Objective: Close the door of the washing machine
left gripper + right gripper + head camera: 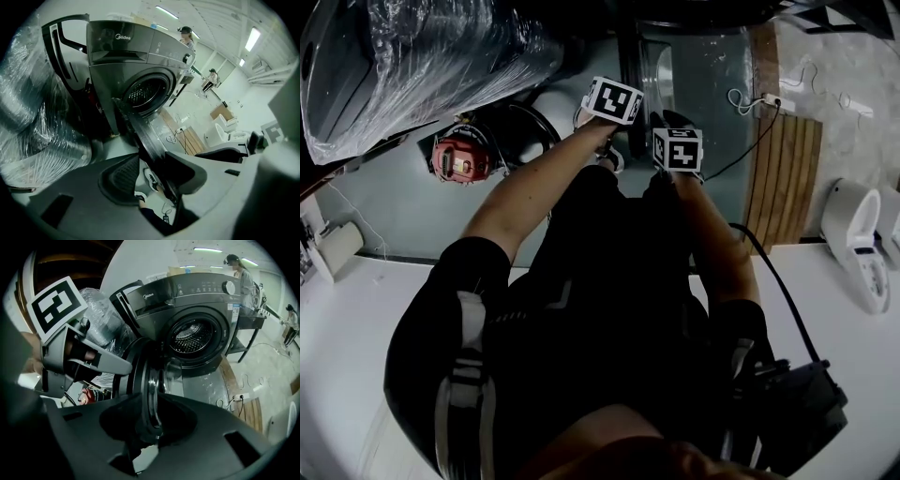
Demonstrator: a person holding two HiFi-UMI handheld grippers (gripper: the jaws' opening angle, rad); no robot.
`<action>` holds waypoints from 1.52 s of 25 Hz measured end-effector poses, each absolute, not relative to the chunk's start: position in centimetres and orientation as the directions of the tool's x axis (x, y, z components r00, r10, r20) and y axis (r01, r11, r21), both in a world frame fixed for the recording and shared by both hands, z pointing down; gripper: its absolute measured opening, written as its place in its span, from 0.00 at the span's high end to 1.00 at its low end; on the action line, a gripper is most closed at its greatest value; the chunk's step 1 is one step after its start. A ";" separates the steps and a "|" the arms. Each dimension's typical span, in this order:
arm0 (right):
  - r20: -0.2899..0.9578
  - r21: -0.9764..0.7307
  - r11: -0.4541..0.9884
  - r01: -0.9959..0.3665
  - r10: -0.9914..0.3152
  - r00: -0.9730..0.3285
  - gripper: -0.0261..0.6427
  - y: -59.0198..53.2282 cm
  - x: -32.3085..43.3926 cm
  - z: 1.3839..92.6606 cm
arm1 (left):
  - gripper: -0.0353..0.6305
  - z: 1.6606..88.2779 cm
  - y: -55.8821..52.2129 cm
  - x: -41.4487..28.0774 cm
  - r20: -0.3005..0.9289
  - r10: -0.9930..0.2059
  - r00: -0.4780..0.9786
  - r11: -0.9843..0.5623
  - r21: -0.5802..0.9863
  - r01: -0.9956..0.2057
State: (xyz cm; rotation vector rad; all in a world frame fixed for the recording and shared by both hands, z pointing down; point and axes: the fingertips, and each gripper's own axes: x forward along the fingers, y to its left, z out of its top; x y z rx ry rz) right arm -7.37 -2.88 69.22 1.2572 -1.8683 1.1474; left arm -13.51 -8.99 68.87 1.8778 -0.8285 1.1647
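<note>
A dark grey washing machine [136,51] [197,291] stands with its drum opening [147,91] [193,336] bare. Its round door [140,136] [149,380] swings out towards me, edge-on. My left gripper [152,176] straddles the door's rim. Its jaws are open, and a gap shows between one pad [119,180] and the rim. My right gripper [150,420] is shut on the rim lower down, with a pad on either side. In the head view only the marker cubes [614,100] [678,150] show, at the ends of both outstretched arms.
A bulky machine wrapped in clear plastic [412,56] [33,117] stands left of the washer. A red object [459,159] lies on the floor below it. To the right are wooden boards [783,169], a power strip with cable [769,98] and a white appliance [858,244]. People [243,273] stand behind.
</note>
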 end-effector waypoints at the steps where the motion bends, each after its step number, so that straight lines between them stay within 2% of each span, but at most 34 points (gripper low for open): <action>1: 0.837 -0.323 0.174 -0.930 -0.406 -0.367 0.80 -2.8 -6.7 69.1 | 0.69 68.9 -9.0 -13.0 0.919 -0.133 0.371 -0.493 0.263 -0.829; 6: 0.843 -0.359 0.173 -0.917 -0.361 -0.398 0.78 -2.5 -4.0 69.3 | 0.68 68.9 -9.3 -10.7 0.926 -0.145 0.349 -0.434 0.257 -0.863; 7: 0.846 -0.367 0.189 -0.911 -0.339 -0.411 0.74 -2.3 -3.7 69.3 | 0.68 68.9 -9.4 -10.3 0.926 -0.150 0.345 -0.423 0.256 -0.870; 12: 0.842 -0.407 0.274 -0.871 -0.257 -0.474 0.71 -1.3 -2.7 69.4 | 0.68 69.0 -9.8 -8.5 0.929 -0.173 0.328 -0.361 0.250 -0.898; 19: 0.810 -0.462 0.318 -0.828 -0.229 -0.540 0.67 -1.2 -0.4 69.2 | 0.68 68.9 -11.1 -5.1 0.932 -0.193 0.308 -0.263 0.253 -0.931; 30: 0.847 -0.389 0.393 -0.833 -0.202 -0.491 0.67 -2.9 4.9 70.7 | 0.67 68.7 -12.8 -1.1 0.934 -0.178 0.309 -0.156 0.283 -0.946; 38: 0.874 -0.359 0.411 -0.838 -0.168 -0.456 0.70 -3.6 7.4 72.5 | 0.67 68.3 -13.1 0.4 0.921 -0.168 0.350 -0.190 0.318 -0.929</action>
